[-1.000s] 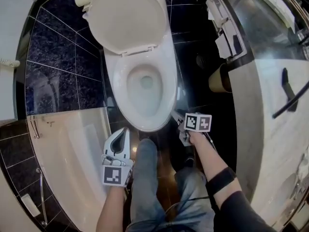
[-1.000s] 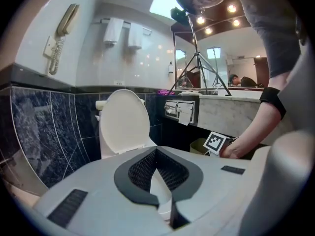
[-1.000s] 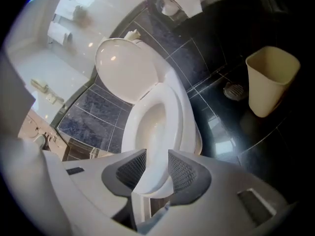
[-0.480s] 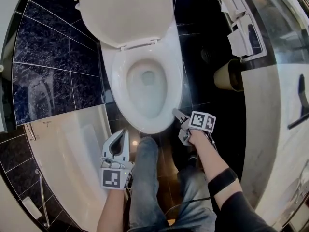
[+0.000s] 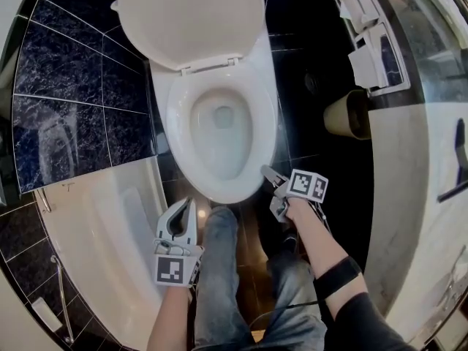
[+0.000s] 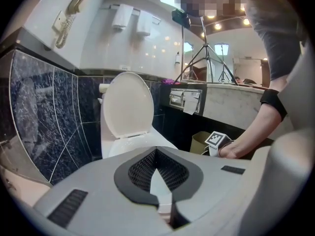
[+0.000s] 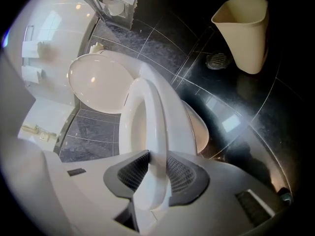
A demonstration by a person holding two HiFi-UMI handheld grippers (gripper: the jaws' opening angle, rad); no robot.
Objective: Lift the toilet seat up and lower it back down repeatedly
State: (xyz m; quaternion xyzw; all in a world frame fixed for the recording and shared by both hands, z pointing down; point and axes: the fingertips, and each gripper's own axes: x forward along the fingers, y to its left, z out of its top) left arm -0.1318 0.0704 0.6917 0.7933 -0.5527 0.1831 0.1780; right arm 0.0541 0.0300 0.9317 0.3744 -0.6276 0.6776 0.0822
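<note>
1. Task object. The white oval toilet seat (image 5: 174,126) lies down over the white ceramic bowl (image 5: 219,123). The white toilet lid (image 5: 190,13) stands raised behind it, at the top of the head view.

2. Right claw. Your right claw (image 5: 265,171) is at the front right edge of the seat. In the right gripper view the seat (image 7: 147,107) runs edge-on between the two jaws of the claw (image 7: 155,163), and both black ribbed pads (image 7: 135,171) lie against its white rim. The jaws have just been closing and now grip the rim at a medium opening. The lid (image 7: 96,85) appears beyond the seat in this view.

3. Left claw. Your left claw (image 5: 191,202) is held clear of the toilet, in front of the bowl and beside the white bathtub (image 5: 95,240). In the left gripper view its jaws (image 6: 156,151) meet at the tips. Nothing is between them. The lid (image 6: 127,102) stands upright ahead of it.

4. Surroundings.
- A cream plastic waste bin (image 5: 344,115) stands on the glossy black floor tiles (image 7: 246,112), to the right of the toilet and apart from it. It also shows in the right gripper view (image 7: 246,31).
- Your blue-jeaned leg (image 5: 219,269) is between the two claws, just in front of the bowl.
</note>
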